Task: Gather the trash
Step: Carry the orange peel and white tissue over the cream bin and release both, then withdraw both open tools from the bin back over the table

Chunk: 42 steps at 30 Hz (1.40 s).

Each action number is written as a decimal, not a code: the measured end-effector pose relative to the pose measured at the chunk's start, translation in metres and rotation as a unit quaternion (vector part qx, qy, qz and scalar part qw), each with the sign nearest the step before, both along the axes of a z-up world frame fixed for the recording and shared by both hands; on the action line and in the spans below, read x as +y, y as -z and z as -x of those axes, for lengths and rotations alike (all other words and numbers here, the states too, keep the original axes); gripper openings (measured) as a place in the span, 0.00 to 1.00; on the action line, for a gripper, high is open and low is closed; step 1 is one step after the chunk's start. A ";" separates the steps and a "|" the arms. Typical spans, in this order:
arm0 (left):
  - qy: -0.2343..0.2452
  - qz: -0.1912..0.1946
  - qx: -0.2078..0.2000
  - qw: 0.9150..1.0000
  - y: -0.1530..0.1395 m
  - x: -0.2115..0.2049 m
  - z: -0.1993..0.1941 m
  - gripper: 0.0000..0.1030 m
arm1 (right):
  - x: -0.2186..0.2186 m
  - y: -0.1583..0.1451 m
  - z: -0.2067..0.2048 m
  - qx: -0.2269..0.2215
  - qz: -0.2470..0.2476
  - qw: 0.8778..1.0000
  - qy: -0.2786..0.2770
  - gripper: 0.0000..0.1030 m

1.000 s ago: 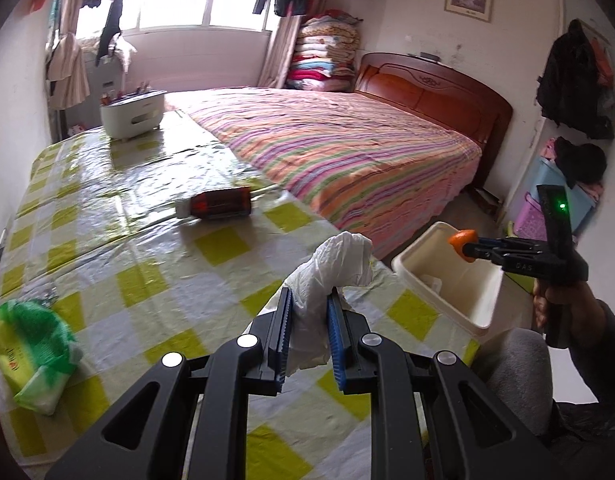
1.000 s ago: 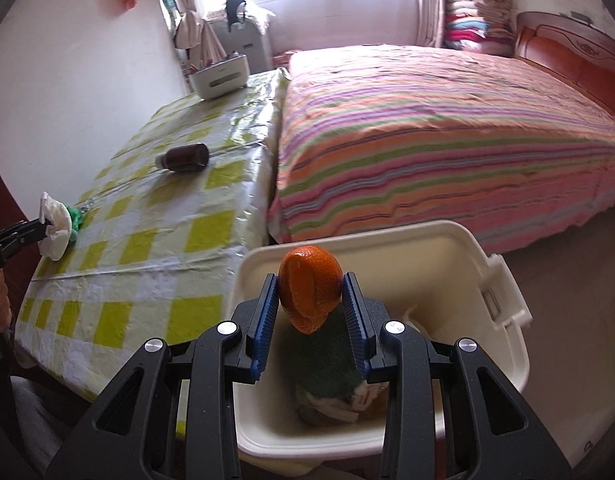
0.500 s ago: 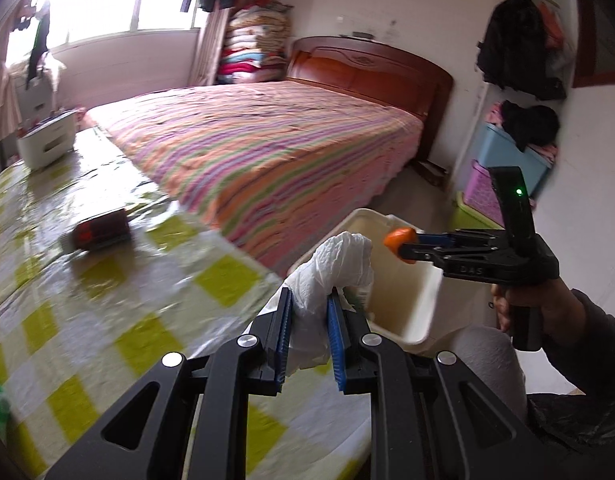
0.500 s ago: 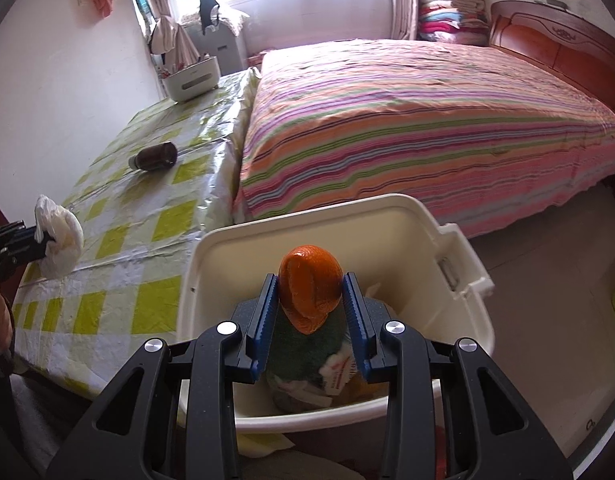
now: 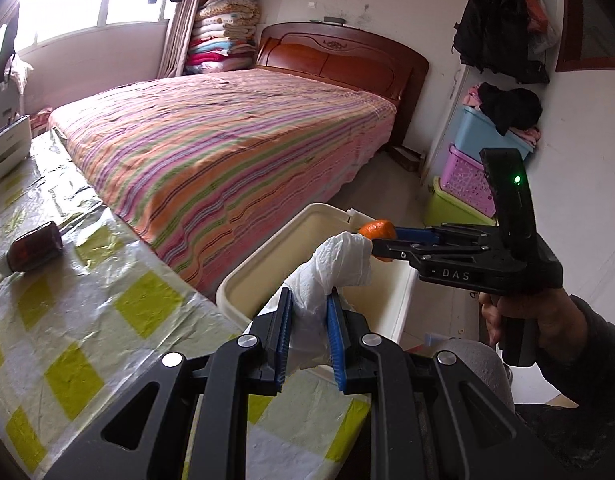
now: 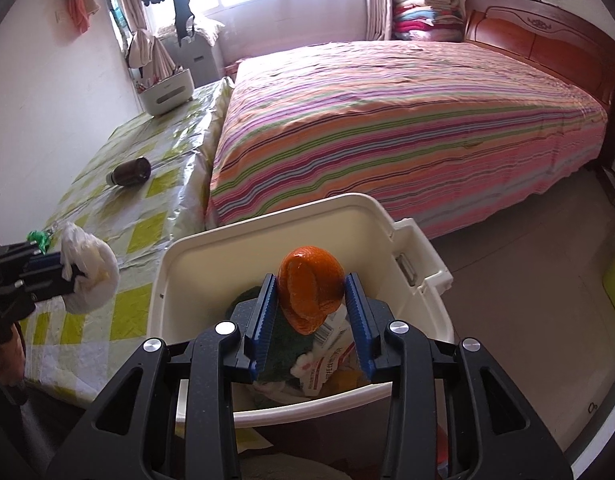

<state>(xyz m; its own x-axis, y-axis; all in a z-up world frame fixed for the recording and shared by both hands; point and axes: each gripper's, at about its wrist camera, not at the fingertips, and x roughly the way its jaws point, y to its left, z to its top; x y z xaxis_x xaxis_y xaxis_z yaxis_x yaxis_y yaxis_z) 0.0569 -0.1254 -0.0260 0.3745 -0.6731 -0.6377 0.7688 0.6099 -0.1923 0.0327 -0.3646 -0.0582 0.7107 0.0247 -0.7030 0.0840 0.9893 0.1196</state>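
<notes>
Over the bin (image 6: 267,216), right gripper (image 6: 310,308) pinches orange peel (image 6: 309,292); left gripper (image 5: 309,332) — beside its rim — clamps crumpled tissue (image 5: 331,268).

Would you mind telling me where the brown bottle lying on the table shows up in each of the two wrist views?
Left wrist view: the brown bottle lies on its side at the far left edge, on the checked tablecloth.
Right wrist view: the same bottle is upper left, on the cloth beside the striped bed.
Shared landmark: the cream bin, lower centre in both.
</notes>
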 end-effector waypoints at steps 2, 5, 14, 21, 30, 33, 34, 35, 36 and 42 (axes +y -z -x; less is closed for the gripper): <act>0.001 0.000 0.001 1.000 0.002 -0.003 -0.001 0.18 | -0.002 0.001 -0.001 0.000 -0.002 1.000 0.006 0.40; 0.003 0.001 0.006 1.000 0.004 -0.006 -0.004 0.18 | -0.007 0.000 0.001 -0.004 -0.007 1.000 0.014 0.50; 0.000 0.001 -0.004 1.000 0.004 -0.026 -0.001 0.67 | -0.013 -0.014 0.013 -0.028 -0.023 0.999 0.027 0.56; -0.030 0.032 -0.030 0.999 -0.014 -0.008 0.004 0.76 | -0.010 -0.031 0.024 -0.055 -0.045 0.997 0.021 0.56; -0.288 -0.061 -0.048 0.954 -0.011 0.110 -0.041 0.76 | 0.113 -0.066 -0.023 -0.098 -0.065 0.989 -0.095 0.75; -0.350 -0.073 -0.025 0.933 0.000 0.153 -0.056 0.76 | 0.170 -0.055 -0.051 -0.084 -0.068 0.985 -0.135 0.77; -0.368 -0.075 -0.016 0.926 0.004 0.169 -0.061 0.76 | 0.187 -0.051 -0.059 -0.079 -0.065 0.984 -0.144 0.77; -0.388 -0.080 -0.011 0.918 0.008 0.183 -0.064 0.76 | 0.206 -0.044 -0.068 -0.072 -0.059 0.984 -0.155 0.77; -0.402 -0.086 -0.009 0.911 0.011 0.192 -0.066 0.76 | 0.222 -0.038 -0.075 -0.063 -0.054 0.983 -0.164 0.78; -0.440 -0.127 0.018 0.889 0.041 0.238 -0.072 0.76 | 0.262 0.003 -0.110 -0.018 -0.031 0.984 -0.172 0.78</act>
<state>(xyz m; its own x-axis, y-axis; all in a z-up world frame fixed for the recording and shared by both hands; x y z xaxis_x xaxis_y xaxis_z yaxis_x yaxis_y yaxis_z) 0.1288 0.1126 -0.0673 0.6616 0.0383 -0.7489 -0.0316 0.9992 0.0232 0.1423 -0.1023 -0.0609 0.6771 0.3106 -0.6671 -0.2600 0.9491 0.1781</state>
